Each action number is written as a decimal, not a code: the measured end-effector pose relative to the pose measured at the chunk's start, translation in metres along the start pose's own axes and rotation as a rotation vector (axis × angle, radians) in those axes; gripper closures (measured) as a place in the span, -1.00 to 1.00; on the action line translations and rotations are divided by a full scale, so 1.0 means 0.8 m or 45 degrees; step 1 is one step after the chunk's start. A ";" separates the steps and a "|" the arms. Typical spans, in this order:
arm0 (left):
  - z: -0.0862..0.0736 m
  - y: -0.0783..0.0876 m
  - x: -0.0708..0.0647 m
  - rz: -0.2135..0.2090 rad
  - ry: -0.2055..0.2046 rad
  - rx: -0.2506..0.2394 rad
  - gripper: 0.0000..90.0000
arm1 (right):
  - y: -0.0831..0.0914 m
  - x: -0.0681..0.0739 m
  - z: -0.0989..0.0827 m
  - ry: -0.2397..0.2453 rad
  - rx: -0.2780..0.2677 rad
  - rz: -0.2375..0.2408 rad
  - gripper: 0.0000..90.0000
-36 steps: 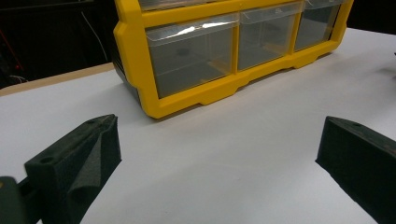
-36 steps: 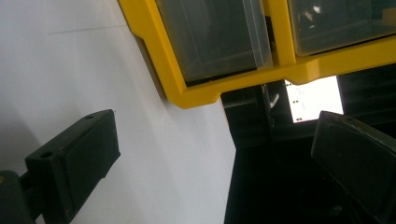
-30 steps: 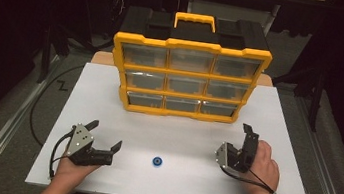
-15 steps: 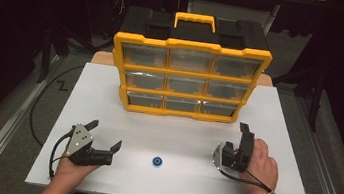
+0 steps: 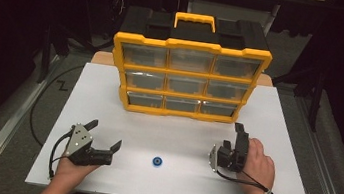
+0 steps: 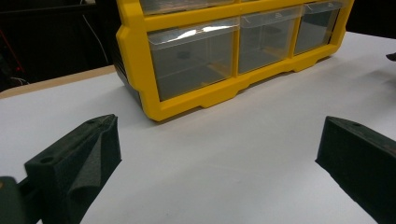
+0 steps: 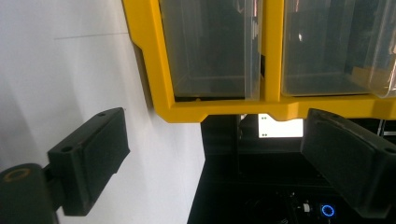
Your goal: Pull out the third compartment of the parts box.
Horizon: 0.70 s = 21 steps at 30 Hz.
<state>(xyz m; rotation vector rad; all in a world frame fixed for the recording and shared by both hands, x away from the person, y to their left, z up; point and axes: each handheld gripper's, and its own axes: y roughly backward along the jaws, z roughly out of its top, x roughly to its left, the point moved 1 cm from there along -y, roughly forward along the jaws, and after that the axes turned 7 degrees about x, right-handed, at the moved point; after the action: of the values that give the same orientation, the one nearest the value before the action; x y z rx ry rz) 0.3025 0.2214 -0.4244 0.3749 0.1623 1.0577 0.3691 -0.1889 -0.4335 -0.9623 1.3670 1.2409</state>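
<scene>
A yellow organiser [image 5: 187,79] with clear plastic drawers stands upright at the back middle of the white table [image 5: 277,121]. A small blue ring [image 5: 157,161] lies on the table near the front, between my two hands. My left gripper [image 5: 104,134] rests at the front left, open and holding nothing; its own view shows its jaws wide apart [image 6: 219,154], facing the organiser's bottom drawers [image 6: 224,56]. My right gripper [image 5: 233,138] is at the front right, turned on its side and open, with nothing between its jaws [image 7: 215,158], and the organiser's corner [image 7: 261,60] ahead.
The organiser has a yellow carry handle [image 5: 195,22] on a black top. A black cable [image 5: 39,110] loops off the table's left side. Dark floor and stands surround the table. Bare white surface lies between the organiser and both grippers.
My right gripper has drifted a little to the left, towards the table's middle. The left gripper and the blue ring have not moved.
</scene>
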 end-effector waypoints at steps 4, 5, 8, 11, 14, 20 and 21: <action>0.000 0.001 0.000 0.002 0.000 -0.003 -0.99 | 0.000 0.001 0.001 -0.007 -0.006 -0.003 -0.65; 0.000 0.001 0.000 0.002 0.001 -0.005 -0.99 | 0.001 0.001 0.001 -0.006 -0.015 0.003 -0.61; 0.000 0.002 0.001 0.002 0.003 -0.007 -0.99 | 0.001 0.002 0.002 -0.011 -0.021 0.001 -0.57; 0.001 0.003 0.001 0.005 0.002 -0.014 -0.99 | 0.003 0.003 0.004 -0.007 -0.034 0.003 -0.46; 0.001 0.003 0.001 0.005 0.000 -0.014 -0.99 | 0.003 0.003 0.005 -0.010 -0.039 0.002 -0.38; 0.001 0.002 0.001 0.003 -0.005 -0.010 -0.99 | 0.003 0.005 0.009 -0.003 -0.046 -0.002 -0.22; 0.000 0.002 0.001 0.002 -0.005 -0.010 -0.99 | 0.003 0.006 0.010 -0.007 -0.039 -0.001 -0.20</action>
<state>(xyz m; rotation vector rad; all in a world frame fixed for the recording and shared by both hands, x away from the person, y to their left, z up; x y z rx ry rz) 0.3018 0.2229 -0.4234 0.3704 0.1544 1.0591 0.3670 -0.1806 -0.4372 -0.9800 1.3470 1.2663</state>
